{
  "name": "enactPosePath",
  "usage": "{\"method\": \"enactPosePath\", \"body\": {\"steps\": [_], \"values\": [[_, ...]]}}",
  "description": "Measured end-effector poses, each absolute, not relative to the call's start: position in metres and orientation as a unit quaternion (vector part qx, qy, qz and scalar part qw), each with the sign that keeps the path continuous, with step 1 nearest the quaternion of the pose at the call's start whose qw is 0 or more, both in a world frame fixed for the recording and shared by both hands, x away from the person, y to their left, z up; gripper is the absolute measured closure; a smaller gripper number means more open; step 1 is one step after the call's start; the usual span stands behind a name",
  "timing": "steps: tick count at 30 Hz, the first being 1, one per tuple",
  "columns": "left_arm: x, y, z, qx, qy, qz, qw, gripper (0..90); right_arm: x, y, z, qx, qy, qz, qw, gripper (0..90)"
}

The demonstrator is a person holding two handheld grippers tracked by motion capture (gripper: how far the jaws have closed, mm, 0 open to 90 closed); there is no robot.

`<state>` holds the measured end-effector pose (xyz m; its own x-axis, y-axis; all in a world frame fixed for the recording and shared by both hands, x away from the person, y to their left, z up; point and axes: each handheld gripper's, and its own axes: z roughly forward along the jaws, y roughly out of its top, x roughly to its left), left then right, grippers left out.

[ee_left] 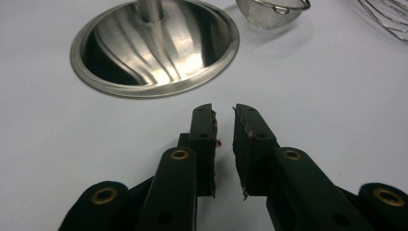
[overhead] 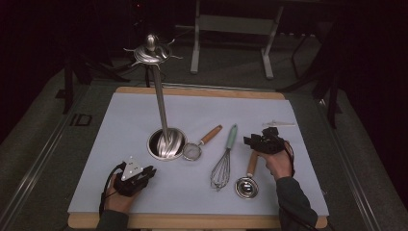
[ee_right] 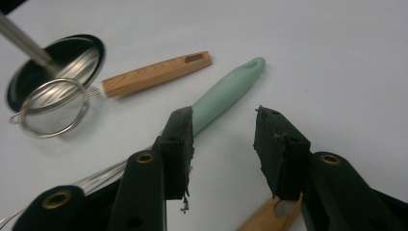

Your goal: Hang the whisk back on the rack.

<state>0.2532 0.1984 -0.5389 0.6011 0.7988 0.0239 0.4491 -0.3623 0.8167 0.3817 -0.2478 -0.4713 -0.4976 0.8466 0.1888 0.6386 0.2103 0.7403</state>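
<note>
A steel utensil stand rises from its round base to a crown of hooks with nothing hung on them. Right of the base lie a small strainer with a wooden handle, a whisk with a mint-green handle, and a wooden-handled ladle. My left gripper rests low near the front left, pointing at the base; its jaws stand slightly apart with nothing between them. My right gripper hovers over the ladle's handle, open, with the whisk handle just beyond its jaws.
Everything lies on a white mat over a wooden tabletop. A small clear plastic piece sits at the mat's right, behind my right gripper. A metal frame stands on the floor beyond the table.
</note>
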Motion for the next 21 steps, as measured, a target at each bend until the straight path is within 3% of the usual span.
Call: {"method": "enactPosePath", "body": {"steps": [6, 12, 18, 21], "values": [[0.253, 0.198, -0.539, 0.796, 0.395, 0.219, 0.403, 78.9, 0.396, -0.236, -0.479, 0.494, 0.773, 0.382, 0.112, 54.8], [0.253, 0.196, -0.54, 0.798, 0.394, 0.223, 0.397, 78.5, 0.413, -0.208, -0.496, 0.517, 0.779, 0.349, 0.066, 44.2], [0.254, 0.195, -0.54, 0.802, 0.393, 0.224, 0.392, 78.3, 0.426, -0.197, -0.509, 0.544, 0.772, 0.329, 0.019, 45.8], [0.254, 0.195, -0.54, 0.801, 0.393, 0.222, 0.392, 78.3, 0.427, -0.193, -0.511, 0.551, 0.771, 0.318, 0.019, 47.0]]}}
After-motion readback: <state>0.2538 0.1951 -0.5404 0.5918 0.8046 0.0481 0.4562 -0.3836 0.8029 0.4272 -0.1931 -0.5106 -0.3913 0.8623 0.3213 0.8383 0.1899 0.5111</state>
